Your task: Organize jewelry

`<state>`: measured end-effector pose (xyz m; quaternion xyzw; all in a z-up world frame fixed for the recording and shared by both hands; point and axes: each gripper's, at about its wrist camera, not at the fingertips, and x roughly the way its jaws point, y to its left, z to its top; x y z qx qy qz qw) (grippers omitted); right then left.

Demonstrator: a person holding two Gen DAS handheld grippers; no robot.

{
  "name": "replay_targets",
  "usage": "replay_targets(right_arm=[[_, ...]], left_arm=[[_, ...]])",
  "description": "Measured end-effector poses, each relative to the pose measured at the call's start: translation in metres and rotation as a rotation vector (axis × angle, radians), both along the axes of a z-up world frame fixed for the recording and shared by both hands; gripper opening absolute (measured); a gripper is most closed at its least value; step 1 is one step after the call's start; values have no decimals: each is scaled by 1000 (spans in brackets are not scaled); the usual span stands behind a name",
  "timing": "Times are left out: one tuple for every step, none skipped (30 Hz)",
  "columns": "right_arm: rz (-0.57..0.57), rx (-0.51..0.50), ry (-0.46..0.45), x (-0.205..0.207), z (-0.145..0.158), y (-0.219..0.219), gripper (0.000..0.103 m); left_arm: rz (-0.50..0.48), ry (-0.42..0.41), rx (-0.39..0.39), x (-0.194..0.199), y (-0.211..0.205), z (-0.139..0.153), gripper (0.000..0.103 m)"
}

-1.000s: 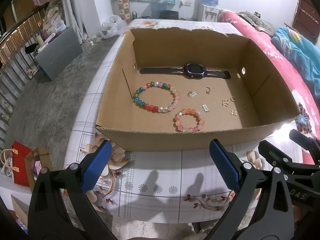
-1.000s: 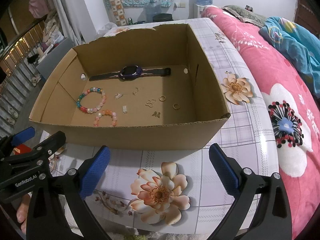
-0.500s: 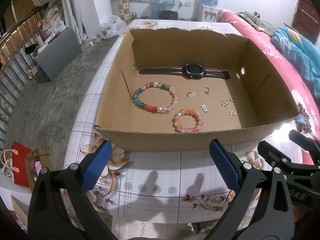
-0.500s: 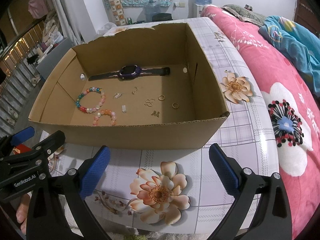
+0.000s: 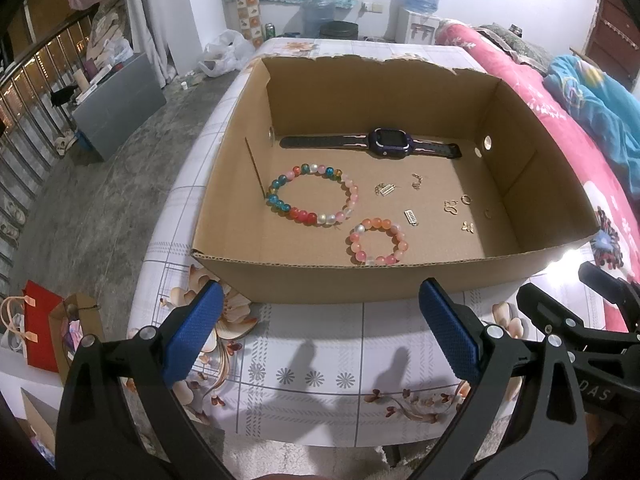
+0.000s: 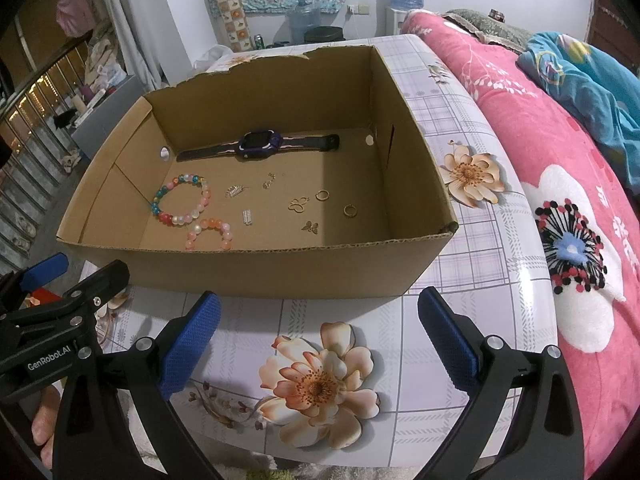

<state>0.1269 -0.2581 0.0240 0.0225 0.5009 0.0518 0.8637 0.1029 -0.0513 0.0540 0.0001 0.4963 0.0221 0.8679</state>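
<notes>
Only R view: fingertip (image 6: 42, 432) under left tool (image 6: 44, 276); watch (image 6: 258, 145) in both.

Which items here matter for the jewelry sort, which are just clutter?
Job:
cardboard box
watch
large bead bracelet
small pink bracelet
small gold and silver charms
left gripper and right gripper, both open, empty

Clutter:
water dispenser
pink quilt
red bag

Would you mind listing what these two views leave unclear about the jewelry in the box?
- Small gold pieces: left wrist view, too small to tell rings from charms.
- Pink bracelet: right wrist view, its near beads are cut off by the box front wall.
- Watch face: both views, too dark to read.
</notes>
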Motion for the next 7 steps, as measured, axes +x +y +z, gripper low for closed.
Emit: replay_targets(right_arm=[[0, 0, 0, 0, 0, 0, 96], [0, 0, 0, 0, 0, 0, 96], [-1, 0, 1, 0, 0, 0, 96], [0, 0, 0, 0, 0, 0, 96], [0, 0, 0, 0, 0, 0, 96], [0, -1, 0, 0, 0, 0, 96], [-1, 0, 0, 0, 0, 0, 96]], left_arm=[[0, 0, 1, 0, 0, 0, 95], [0, 0, 1, 0, 0, 0, 95], [0, 0, 1, 0, 0, 0, 95], [-1, 0, 1, 0, 0, 0, 95], [-2, 0, 1, 0, 1, -1, 95], [-1, 1, 1, 0, 0, 0, 95], [0, 1, 3, 0, 0, 0, 95]])
